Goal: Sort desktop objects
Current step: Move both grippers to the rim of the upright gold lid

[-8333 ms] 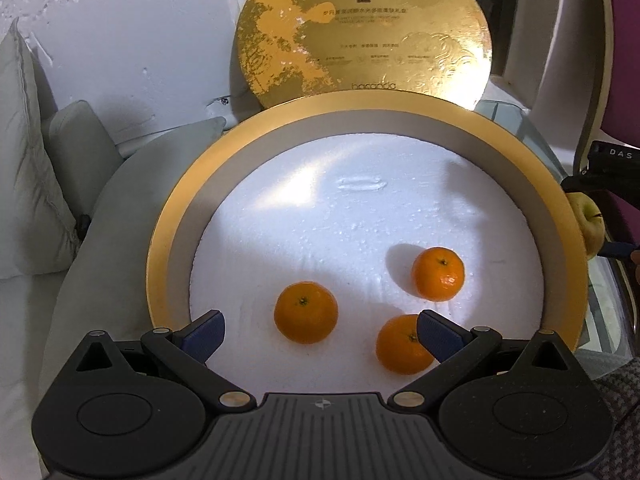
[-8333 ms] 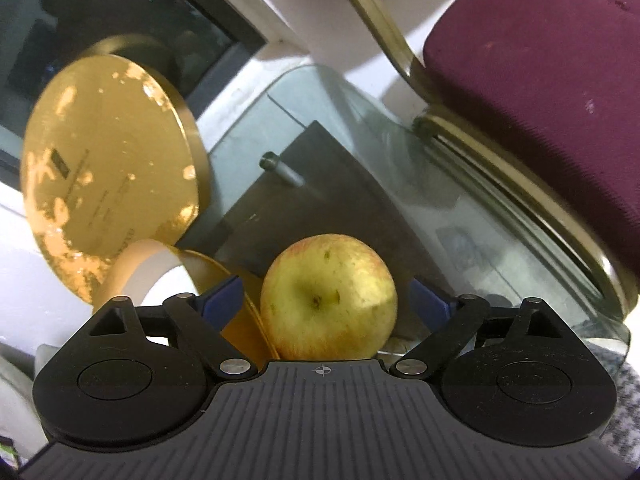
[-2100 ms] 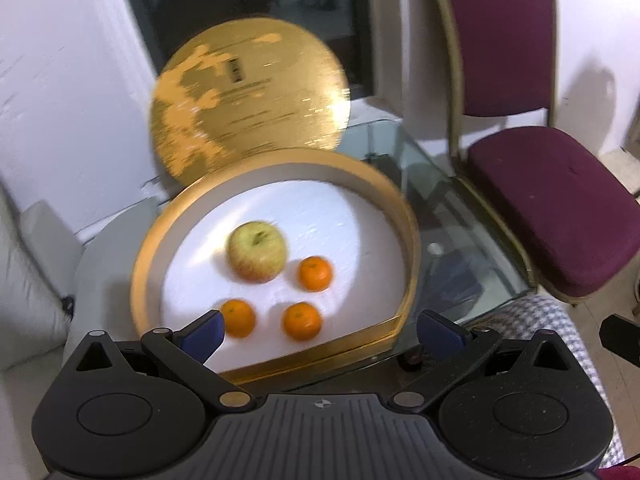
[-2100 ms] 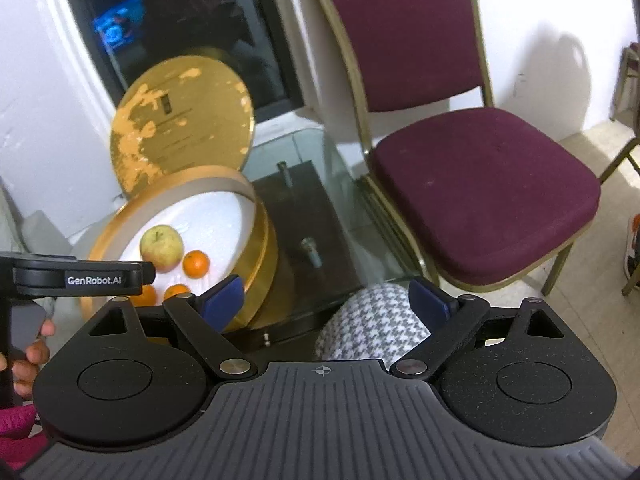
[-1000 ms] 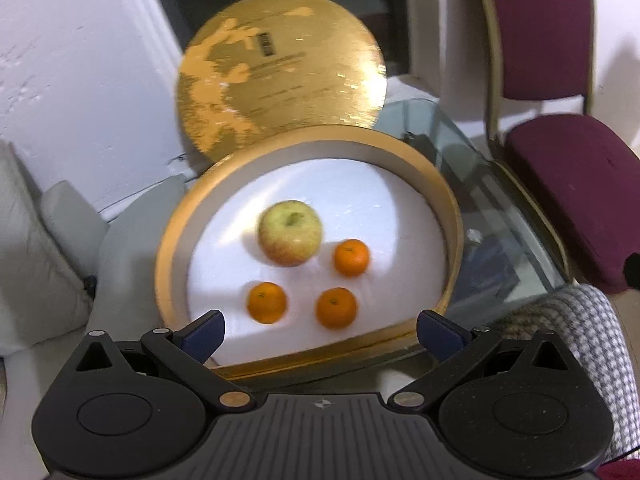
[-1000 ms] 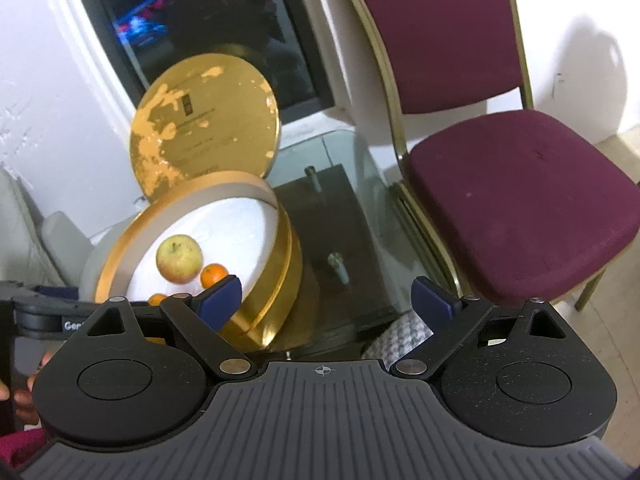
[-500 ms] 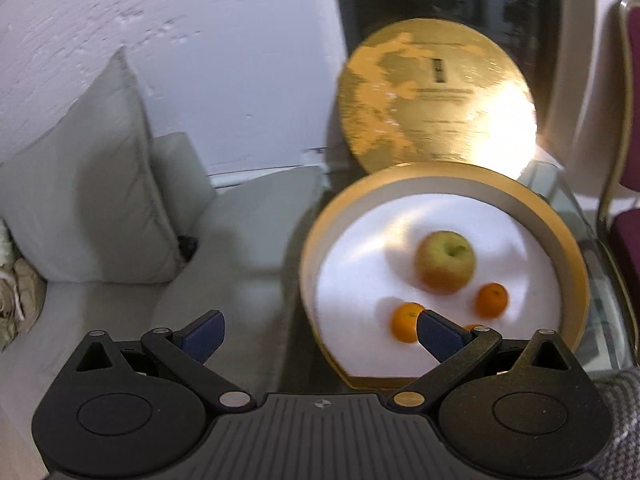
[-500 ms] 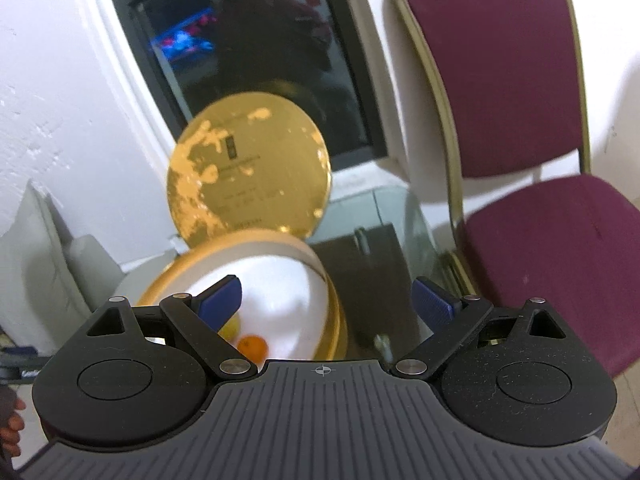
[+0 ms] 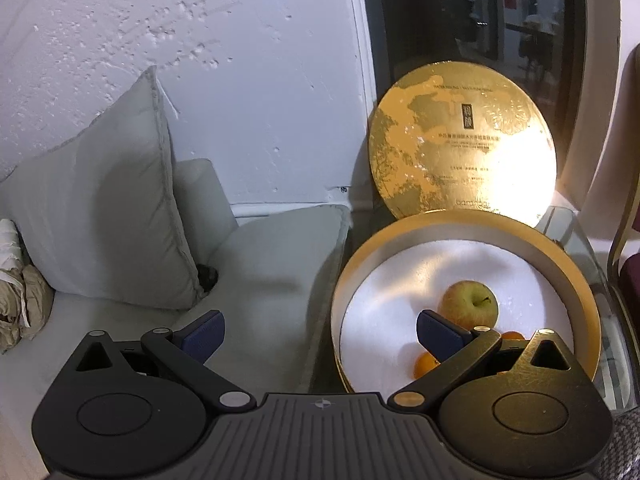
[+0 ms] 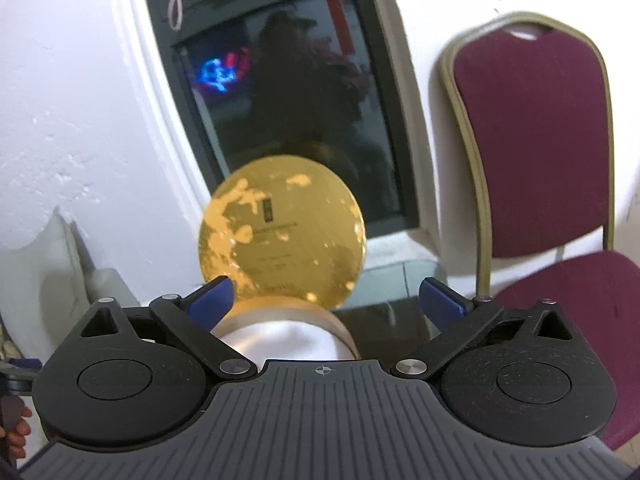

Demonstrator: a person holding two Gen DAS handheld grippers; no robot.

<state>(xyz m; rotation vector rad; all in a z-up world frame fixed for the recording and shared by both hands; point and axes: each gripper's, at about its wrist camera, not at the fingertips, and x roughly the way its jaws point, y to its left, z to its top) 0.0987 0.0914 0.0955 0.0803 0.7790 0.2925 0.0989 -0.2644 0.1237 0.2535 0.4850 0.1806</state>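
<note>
Now the apple (image 9: 469, 303) and the oranges (image 9: 426, 363) are seen lying inside the round gold box (image 9: 582, 322), on its white lining, toward the near right part of the box. The box sits on a glass tabletop (image 9: 570, 222), and its gold lid (image 9: 464, 148) is propped upright behind it at the far edge, against the dark window.

The apple is judged firm, fairly heavy and smooth-skinned, so it is best taken across its widest part with the pads square to its sides; a pinch near the stem could let it roll out. The oranges are judged lighter and a little soft, with a pebbled skin that grips well; only gentle pressure across the middle is called for. The lid is taken to be stiff, thin card, light and apt to tip, and is best held at its rim.

The left tool (image 9: 318, 330) is held wide, with nothing between its pads, and is pointed steeply down over the near left rim of the box and the grey cushion (image 9: 92, 220) beside it. The right tool (image 10: 325, 298) is also held wide and empty, its jaws having just been opening further; it is pointed only slightly downward, toward the lid and the chair (image 10: 536, 160), well back from the fruit.
</note>
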